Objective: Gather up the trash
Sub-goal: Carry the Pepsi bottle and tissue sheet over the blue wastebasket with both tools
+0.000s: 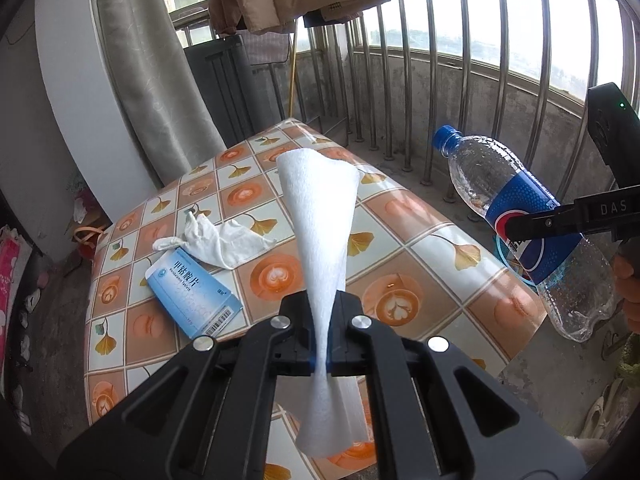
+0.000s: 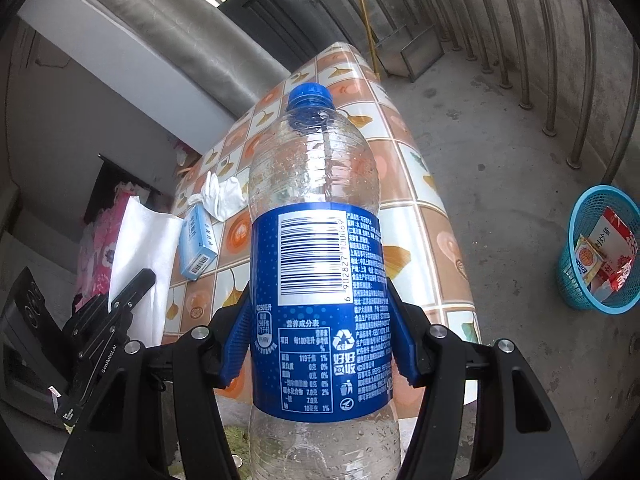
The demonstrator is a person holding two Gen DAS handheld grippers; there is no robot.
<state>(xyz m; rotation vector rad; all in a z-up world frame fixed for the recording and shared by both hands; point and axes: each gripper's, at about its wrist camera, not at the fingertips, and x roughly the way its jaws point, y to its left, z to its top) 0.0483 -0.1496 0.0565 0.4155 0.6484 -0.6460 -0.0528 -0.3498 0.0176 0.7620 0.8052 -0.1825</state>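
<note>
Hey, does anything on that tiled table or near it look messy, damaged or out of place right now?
Two bits of trash lie on the table: a crumpled white tissue and, touching it, a blue medicine box with its end flap open. The plastic bottle in the right claw looks empty. Nothing is spilled. The blue basket stands upright.

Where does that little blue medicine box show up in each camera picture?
Left wrist view: the medicine box lies on the tablecloth, lower left, beside the crumpled tissue.
Right wrist view: the box is left of the held bottle.
Shared landmark: the crumpled tissue.
</note>
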